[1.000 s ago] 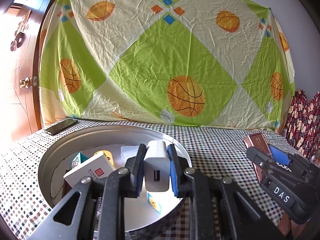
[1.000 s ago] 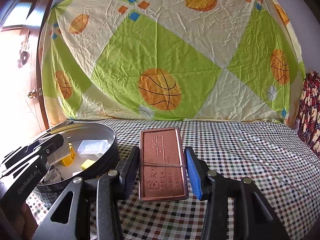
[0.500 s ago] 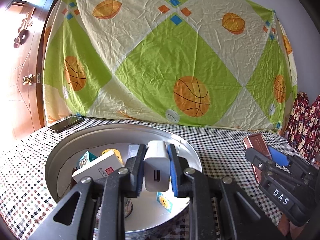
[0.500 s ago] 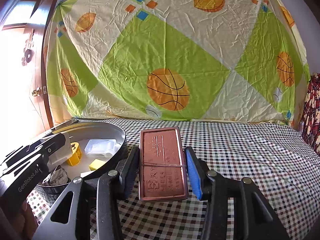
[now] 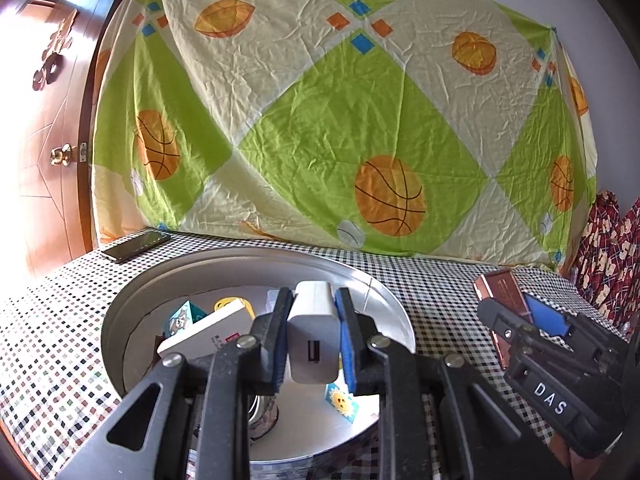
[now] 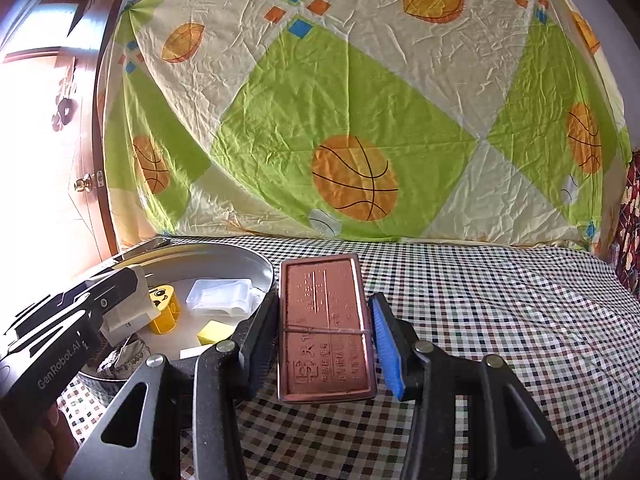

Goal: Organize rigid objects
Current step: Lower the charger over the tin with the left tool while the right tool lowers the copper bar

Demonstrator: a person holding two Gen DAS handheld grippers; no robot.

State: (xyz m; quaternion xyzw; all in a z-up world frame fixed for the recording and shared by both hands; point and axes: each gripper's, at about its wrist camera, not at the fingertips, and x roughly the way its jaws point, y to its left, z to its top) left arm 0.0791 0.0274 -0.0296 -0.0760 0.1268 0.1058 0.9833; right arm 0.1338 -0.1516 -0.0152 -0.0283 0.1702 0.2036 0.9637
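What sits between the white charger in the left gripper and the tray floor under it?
Nothing directly: in the left wrist view the white charger hangs clamped in the left gripper above the metal tray; a small sun-print card lies just below-right.

Bright daylight from left, blown-out glare over door in both views. Sharp centre, no motion blur. Strong fisheye bending, dark vignette at corners. Soft shadows under tin.

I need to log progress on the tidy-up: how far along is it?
Well along. Several small items already lie in the round metal tin. In hand: the left hand-held gripper holds a white charger over the tin; the right hand-held gripper holds a copper-coloured case. Both remain to be placed. A phone lies outside.
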